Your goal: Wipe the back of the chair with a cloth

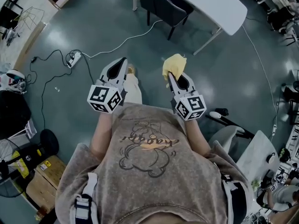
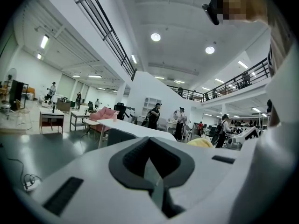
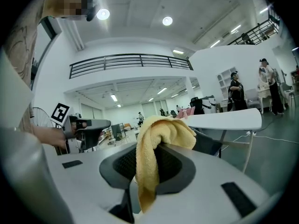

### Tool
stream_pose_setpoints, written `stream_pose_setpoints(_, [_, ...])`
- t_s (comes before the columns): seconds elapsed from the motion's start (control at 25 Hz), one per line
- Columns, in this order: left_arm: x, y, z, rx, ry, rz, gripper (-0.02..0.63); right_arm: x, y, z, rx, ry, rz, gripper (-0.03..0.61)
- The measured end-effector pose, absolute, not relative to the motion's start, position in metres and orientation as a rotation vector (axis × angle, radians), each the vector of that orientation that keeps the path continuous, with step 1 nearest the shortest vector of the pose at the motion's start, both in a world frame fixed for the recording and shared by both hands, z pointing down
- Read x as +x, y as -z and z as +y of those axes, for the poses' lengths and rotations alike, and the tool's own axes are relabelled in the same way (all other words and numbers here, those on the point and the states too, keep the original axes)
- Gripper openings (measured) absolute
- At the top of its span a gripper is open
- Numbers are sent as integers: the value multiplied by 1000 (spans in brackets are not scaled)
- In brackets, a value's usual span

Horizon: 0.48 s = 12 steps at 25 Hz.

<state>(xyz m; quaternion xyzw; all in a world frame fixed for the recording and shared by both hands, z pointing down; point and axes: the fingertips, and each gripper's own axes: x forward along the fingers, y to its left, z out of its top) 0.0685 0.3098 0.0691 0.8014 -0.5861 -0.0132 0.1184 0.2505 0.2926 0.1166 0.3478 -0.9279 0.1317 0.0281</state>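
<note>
across the floor, chair (image 1: 161, 6): dark, at the white table (image 1: 210, 3), well apart from both tools.
cloth (image 1: 174, 65): yellow, likely soft, light, limp; pinched at a fold, bunch above, tail drooping.
right tool (image 1: 170, 76): clamped on the cloth, pointing forward.
left tool (image 1: 120, 65): jaws together, empty, level beside it.

Yellow cloth (image 1: 174, 64) — dark grey chair (image 1: 161, 6), white tabletop (image 1: 212, 3); left tool (image 1: 124, 60) and right tool (image 1: 169, 76) are white, marker cubes (image 1: 106, 98) black-and-white.
</note>
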Motion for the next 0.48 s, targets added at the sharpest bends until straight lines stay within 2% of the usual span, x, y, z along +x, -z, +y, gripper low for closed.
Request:
stream_pose_setpoints(0.2, [60, -75, 258, 2361, 28, -1668, 9, 247, -124, 247, 1104, -427, -2830, 92])
stream_pose_setpoints(0.48, [12, -82, 168, 2390, 7, -1590, 9, 193, -128, 165, 1127, -436, -2806, 92])
